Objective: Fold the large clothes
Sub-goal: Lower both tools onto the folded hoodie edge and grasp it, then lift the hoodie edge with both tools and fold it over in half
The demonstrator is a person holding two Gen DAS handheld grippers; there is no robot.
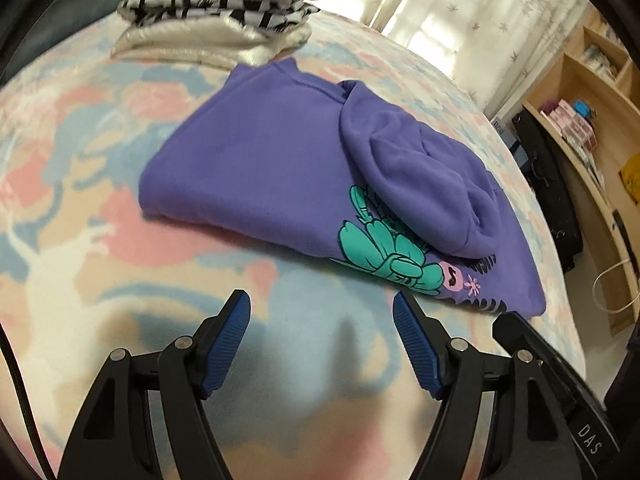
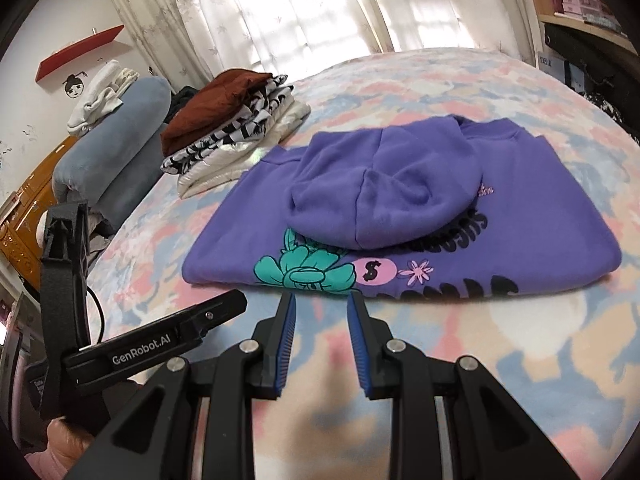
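A: Where does the hoodie [image 2: 400, 216] lie right now?

B: On the bed [image 2: 520, 360], already folded into a block, hood laid on top toward 12 o'clock, the printed hem edge nearest us. A pile of folded clothes [image 2: 228, 128] sits beyond it at about 10 o'clock

A: And the grippers?

B: The left gripper [image 1: 322, 336] stands wide apart with nothing between its pads, over bare bedding, the hoodie's near edge at its 1 o'clock. The right gripper [image 2: 321, 328] is narrowly parted, also empty, just short of the hem at 12 o'clock

A: So what's the step?

B: I'd judge it's taking the near edge for 1 more fold, or lifting the block to the pile

A: How to do it well?

B: Slide both sets of pads under the hem so they catch all layers, 1 toward each corner, pinch together, then lift evenly. Otherwise the hood may slip off, or the layers could splay
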